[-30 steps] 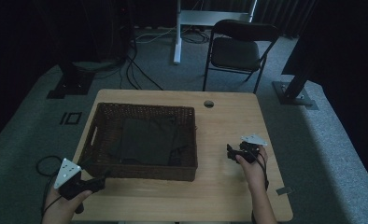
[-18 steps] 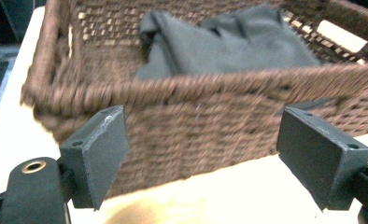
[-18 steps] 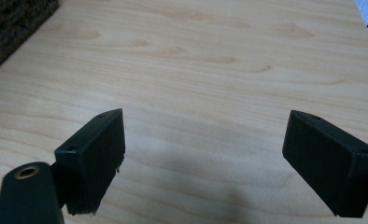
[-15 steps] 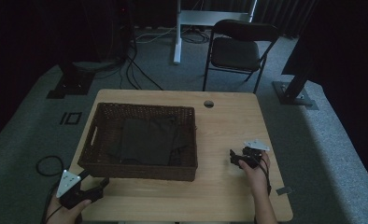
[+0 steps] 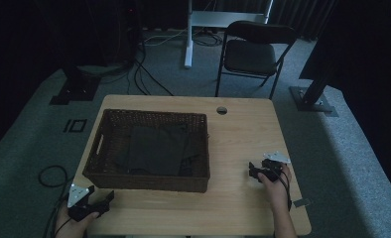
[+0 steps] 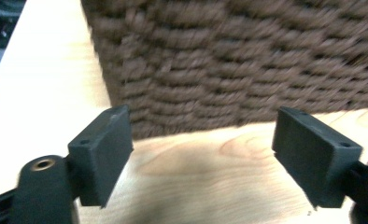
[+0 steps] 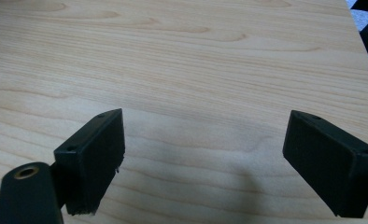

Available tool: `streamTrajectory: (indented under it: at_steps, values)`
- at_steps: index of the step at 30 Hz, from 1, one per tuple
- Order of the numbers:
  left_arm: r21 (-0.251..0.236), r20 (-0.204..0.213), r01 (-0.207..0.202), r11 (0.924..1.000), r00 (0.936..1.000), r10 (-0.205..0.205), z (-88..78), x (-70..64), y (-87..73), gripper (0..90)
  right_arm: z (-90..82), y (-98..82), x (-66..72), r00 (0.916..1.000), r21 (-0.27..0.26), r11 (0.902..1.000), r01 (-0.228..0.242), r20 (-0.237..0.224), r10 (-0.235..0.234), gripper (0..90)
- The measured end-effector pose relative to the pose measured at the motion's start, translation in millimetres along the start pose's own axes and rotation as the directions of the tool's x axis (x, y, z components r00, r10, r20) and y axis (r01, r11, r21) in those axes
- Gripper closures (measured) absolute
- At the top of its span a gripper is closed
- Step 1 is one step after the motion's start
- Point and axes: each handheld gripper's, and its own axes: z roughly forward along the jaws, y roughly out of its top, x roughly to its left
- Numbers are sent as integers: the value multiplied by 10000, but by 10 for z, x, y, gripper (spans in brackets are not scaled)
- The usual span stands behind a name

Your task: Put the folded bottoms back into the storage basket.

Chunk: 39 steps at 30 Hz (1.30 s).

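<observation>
Basket [image 5: 149,184] of dark brown wicker sits on the left half of the wooden table [image 5: 243,144], with a dark folded cloth [image 5: 156,148] lying flat inside it. The left gripper [image 5: 106,198] is low at the table's near-left corner, jaws wide with nothing between them, though they have just closed a little. In the left gripper view the woven front wall [image 6: 247,65] fills the upper part of the picture, close ahead of the gripper [image 6: 203,154]; that frame is blurred, so whether the wall is touched cannot be told, though a strip of bare wood seems to show between.

Risks, as I judge them: coming in this low, the jaws could butt the wall rather than straddle it and shove the basket toward 12 o'clock or skew it. The wall may also be too thick for the narrowing gap. A one-handed pull at the near-left corner would likely swing the basket round rather than slide it straight.

From the left gripper the basket lies at about 1 o'clock, near. From the right gripper [image 5: 253,171] it lies at 9 o'clock, well apart, with bare table between. That gripper rests just above the wood at the near right, and the right gripper view shows its jaws wide over plain wood grain [image 7: 196,56], holding nothing [image 7: 203,158].
</observation>
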Motion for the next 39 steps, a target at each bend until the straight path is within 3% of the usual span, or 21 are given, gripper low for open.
streamTrajectory:
  at_steps: [7,9,13,19,25,26,30,39]
  values:
    - [95,-443,138,9999,9989,-134,53,48,-58,180,-6,-68,-69,9998,71,9997,-216,-40,216,124]
    - [278,-525,-145,9995,9985,160,65,40,-70,180,0,-94,-77,9998,144,9998,-170,-94,171,123]
    - [388,-528,185,9991,9985,-164,103,57,-99,180,18,-128,-79,9998,376,9992,-107,-168,113,122]
    - [647,-732,218,9977,9972,-171,135,84,-112,178,33,-156,-94,9998,432,9989,-191,-86,195,122]
    - [883,-1177,-225,9958,9925,329,151,55,-112,179,39,-163,-98,9997,434,9987,-263,-3,264,126]
    - [932,-1345,-257,9953,9902,381,160,37,-112,166,43,-164,-102,9985,517,9973,-516,-145,524,128]
    - [843,-1578,-90,9964,9872,223,162,16,-124,156,45,-165,-100,9981,539,9972,-520,-310,537,129]
    - [768,-1650,-10,9970,9862,137,160,14,-131,157,45,-166,-99,9981,545,9973,-496,-348,515,125]
